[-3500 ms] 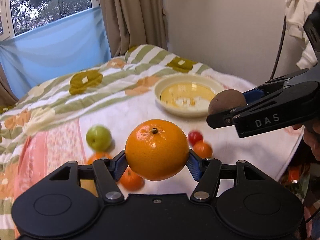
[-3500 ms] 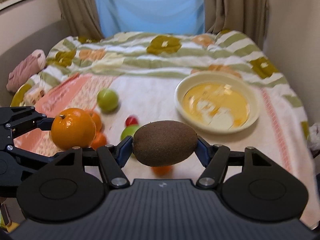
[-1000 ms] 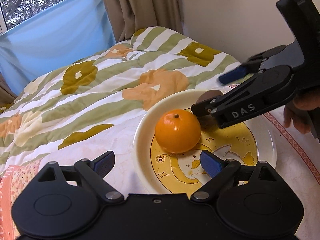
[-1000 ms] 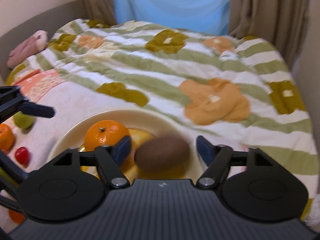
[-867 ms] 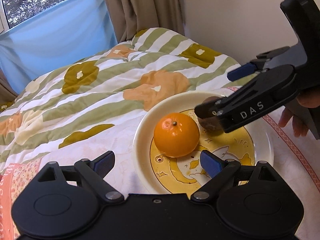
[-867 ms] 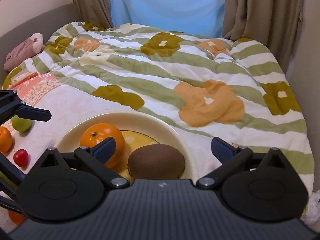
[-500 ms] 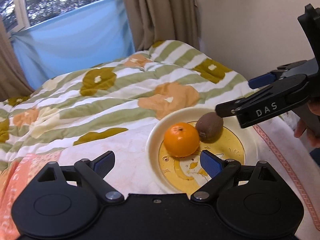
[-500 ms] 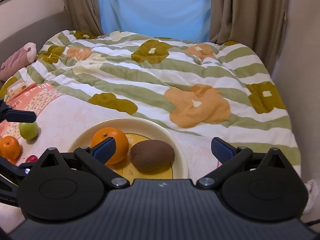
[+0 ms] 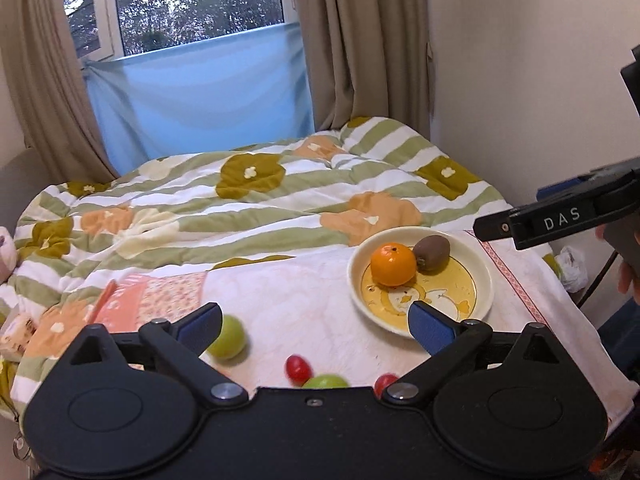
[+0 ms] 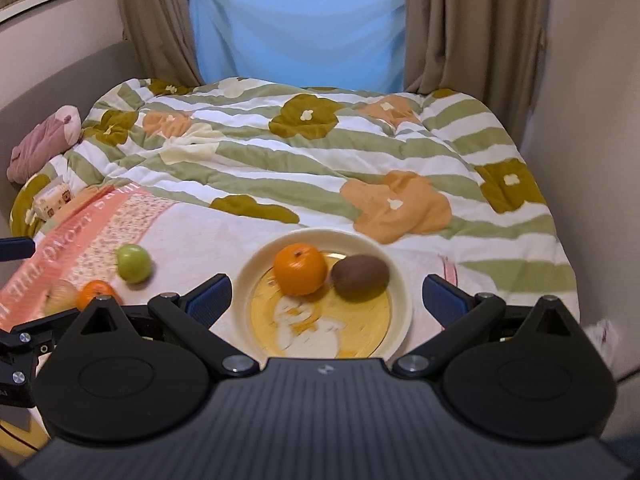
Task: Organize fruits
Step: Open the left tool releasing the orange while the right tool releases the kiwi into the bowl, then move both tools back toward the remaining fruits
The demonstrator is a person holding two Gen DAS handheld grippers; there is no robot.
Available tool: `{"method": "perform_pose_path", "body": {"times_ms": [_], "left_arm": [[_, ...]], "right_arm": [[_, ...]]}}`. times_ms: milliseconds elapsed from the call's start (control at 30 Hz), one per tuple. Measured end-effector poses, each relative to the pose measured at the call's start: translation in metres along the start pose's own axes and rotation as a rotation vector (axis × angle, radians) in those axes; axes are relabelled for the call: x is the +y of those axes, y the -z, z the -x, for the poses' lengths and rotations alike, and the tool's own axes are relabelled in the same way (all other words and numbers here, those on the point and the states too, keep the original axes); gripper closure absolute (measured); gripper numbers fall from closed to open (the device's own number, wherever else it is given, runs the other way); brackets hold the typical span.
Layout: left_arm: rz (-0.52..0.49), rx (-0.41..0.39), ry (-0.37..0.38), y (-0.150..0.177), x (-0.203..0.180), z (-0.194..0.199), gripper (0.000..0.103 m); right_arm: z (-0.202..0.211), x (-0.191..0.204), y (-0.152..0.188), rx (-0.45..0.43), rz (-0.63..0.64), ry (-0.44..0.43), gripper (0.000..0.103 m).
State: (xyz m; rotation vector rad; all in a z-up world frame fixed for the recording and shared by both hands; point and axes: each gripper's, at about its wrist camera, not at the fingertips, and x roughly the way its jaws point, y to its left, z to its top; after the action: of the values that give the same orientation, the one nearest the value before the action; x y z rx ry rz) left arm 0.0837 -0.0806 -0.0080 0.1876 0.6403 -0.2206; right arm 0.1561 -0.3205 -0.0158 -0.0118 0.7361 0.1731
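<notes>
My left claw [image 9: 314,326]: spread wide, holding nothing. My right claw [image 10: 326,296]: spread wide, empty. Orange [image 10: 300,269] touches kiwi [image 10: 360,277] on plate [image 10: 402,300].

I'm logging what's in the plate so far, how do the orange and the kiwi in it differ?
The orange is bright, glossy and round; the kiwi is dull brown and egg-shaped, lying on its side. The orange looks taller and shows a dark stem dot on top; the kiwi shows none. Both sit in the cream plate, side by side and touching or nearly so, free of either gripper.

Orange [image 10: 300,274] touches kiwi [image 10: 360,277] on plate [image 10: 400,308] beyond the spread right claw [image 10: 326,298].
</notes>
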Motion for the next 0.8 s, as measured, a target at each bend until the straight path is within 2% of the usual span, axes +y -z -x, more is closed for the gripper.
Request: {"method": "perform_pose_path", "body": {"times_ms": [300, 500, 800], "left_arm": [[0.016, 0.001, -0.020, 0.027, 0.062, 0.032, 0.002], [-0.006, 0.012, -0.021, 0.050, 0.105, 0.033, 0.002], [-0.069, 0.029, 0.026, 0.081, 0.153, 0.015, 0.002]], "right_arm": [[0.035, 0.079, 0.019, 0.020, -0.045, 0.002, 0.000], [0.032, 0.138, 0.033, 0.021, -0.077, 0.001, 0.000], [0.013, 0.195, 0.052, 0.011, -0.088, 0.019, 0.000]]}}
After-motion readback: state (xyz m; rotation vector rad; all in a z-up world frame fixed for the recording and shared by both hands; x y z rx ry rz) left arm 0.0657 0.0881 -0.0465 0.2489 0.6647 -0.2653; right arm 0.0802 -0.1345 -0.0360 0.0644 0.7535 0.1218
